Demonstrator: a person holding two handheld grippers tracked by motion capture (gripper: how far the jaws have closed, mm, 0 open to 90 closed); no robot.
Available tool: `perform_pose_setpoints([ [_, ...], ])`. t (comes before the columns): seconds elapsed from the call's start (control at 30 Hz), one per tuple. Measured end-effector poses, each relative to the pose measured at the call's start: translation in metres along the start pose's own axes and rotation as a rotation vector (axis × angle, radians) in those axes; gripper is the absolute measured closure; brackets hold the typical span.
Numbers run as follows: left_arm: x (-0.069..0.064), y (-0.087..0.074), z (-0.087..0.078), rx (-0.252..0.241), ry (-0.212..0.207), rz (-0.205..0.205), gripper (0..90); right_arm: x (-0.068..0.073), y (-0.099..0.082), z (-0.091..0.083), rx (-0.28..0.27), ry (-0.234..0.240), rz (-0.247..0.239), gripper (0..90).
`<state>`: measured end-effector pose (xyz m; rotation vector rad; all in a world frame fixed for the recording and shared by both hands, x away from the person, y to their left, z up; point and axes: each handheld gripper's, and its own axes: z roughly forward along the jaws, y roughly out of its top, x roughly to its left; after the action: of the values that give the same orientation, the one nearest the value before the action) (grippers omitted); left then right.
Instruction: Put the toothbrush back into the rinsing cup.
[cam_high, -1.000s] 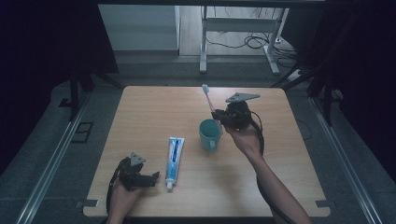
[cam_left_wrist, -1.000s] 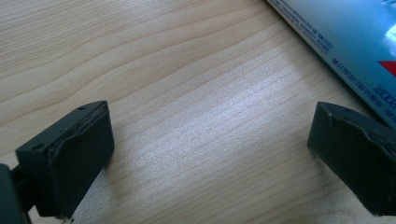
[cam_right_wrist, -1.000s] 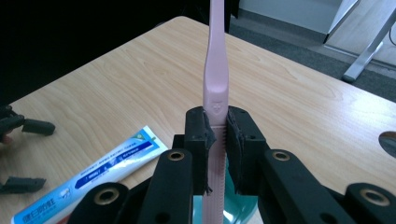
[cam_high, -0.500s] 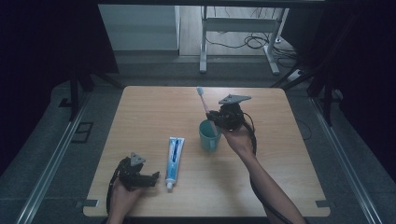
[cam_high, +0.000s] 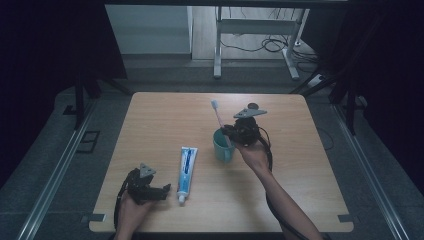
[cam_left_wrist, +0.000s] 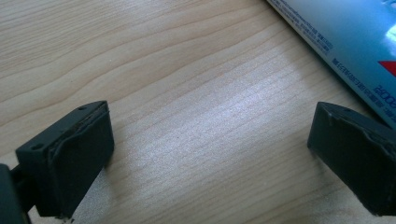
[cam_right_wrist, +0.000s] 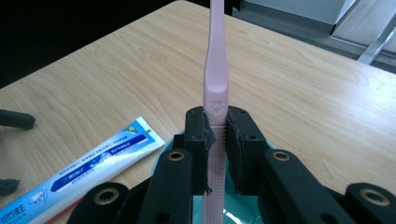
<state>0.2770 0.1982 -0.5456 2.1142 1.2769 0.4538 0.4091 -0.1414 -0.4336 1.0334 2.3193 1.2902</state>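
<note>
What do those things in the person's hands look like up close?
Both are black. The right tool carries a grey three-cornered plate on top, and so does the left tool. Each ends in two blocky black jaws with round holes in their arms. Dark cables trail back along bare forearms.

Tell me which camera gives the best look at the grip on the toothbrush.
The right gripper view: the right gripper is clamped on the pink toothbrush handle, above the cup. The high view shows the toothbrush small, slanting up from the cup. The left gripper view faces table and toothpaste.
</note>
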Motion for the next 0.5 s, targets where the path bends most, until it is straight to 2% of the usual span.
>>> perform_pose_setpoints([
  [0.5, -0.001, 0.0, 0.0, 0.0, 0.001, -0.008, 0.5, -0.002, -0.02, 0.011, 0.015, 0.0, 0.019, 78.4],
])
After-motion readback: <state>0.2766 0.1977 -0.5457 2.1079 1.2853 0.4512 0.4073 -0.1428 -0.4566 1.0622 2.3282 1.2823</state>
